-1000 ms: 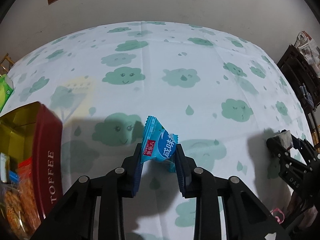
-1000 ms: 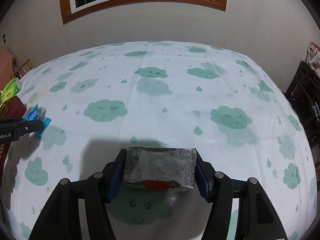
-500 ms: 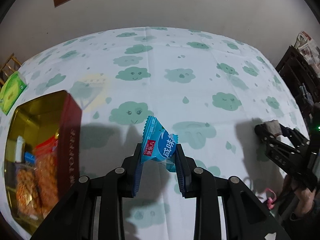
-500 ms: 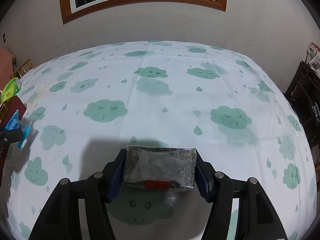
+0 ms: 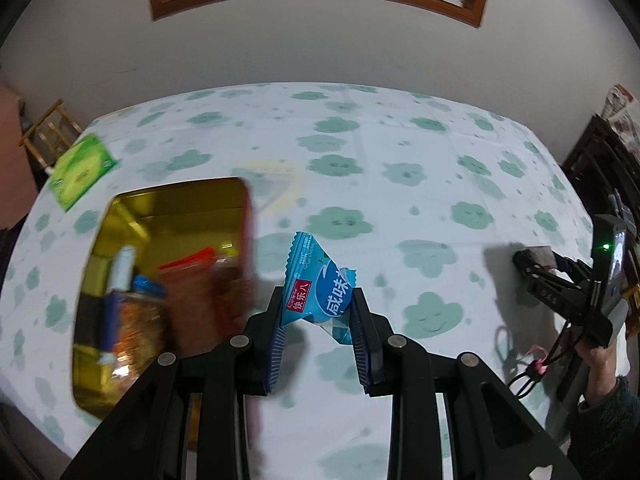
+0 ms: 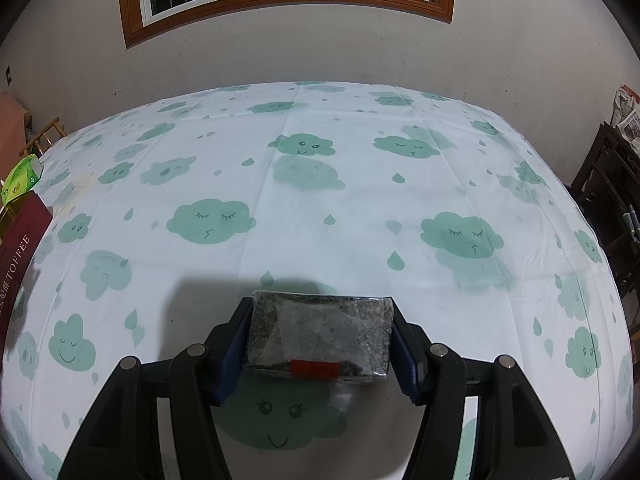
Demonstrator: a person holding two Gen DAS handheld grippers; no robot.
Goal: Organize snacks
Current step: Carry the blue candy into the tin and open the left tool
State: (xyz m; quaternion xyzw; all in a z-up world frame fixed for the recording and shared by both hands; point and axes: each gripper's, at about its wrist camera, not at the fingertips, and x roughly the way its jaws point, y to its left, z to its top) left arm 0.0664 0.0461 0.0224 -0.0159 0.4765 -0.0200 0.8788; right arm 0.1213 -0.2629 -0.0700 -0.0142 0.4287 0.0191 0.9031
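Packet (image 5: 318, 292) first: a small blue foil sachet, pinched at its lower half between the nearly closed pads of the left claw (image 5: 318, 322) and carried in the air above the cloth, just right of the tin's near right corner. It looks light and crinkly, with a puffed middle and crimped, saw-toothed ends; the film is likely slick, so a hold across the flat body, as here, seems safer than one on a seam. Whatever is inside may crush if squeezed hard. Its face carries white Chinese characters and a small red tag with more characters, too small to read with confidence.

Block (image 6: 320, 334) in the right claw (image 6: 320, 340): a dark, speckled slab in clear wrap, gripped by its two short ends with the jaws standing fairly wide. It appears stiff and flat, heavier than the sachet, and the wrap may slide on the pads. A red strip along its near edge bears nothing legible. It sits low over the near middle of the table (image 6: 352, 208).

Tin (image 5: 132, 208) lies open toward the left edge, gold inside and partly filled with blurred snack packs; its dark red side reads "TOFFEE" in the right wrist view, with smaller characters beside it. Beyond it, by the far left corner, lies a green pack (image 5: 82, 170) whose print is unreadable.
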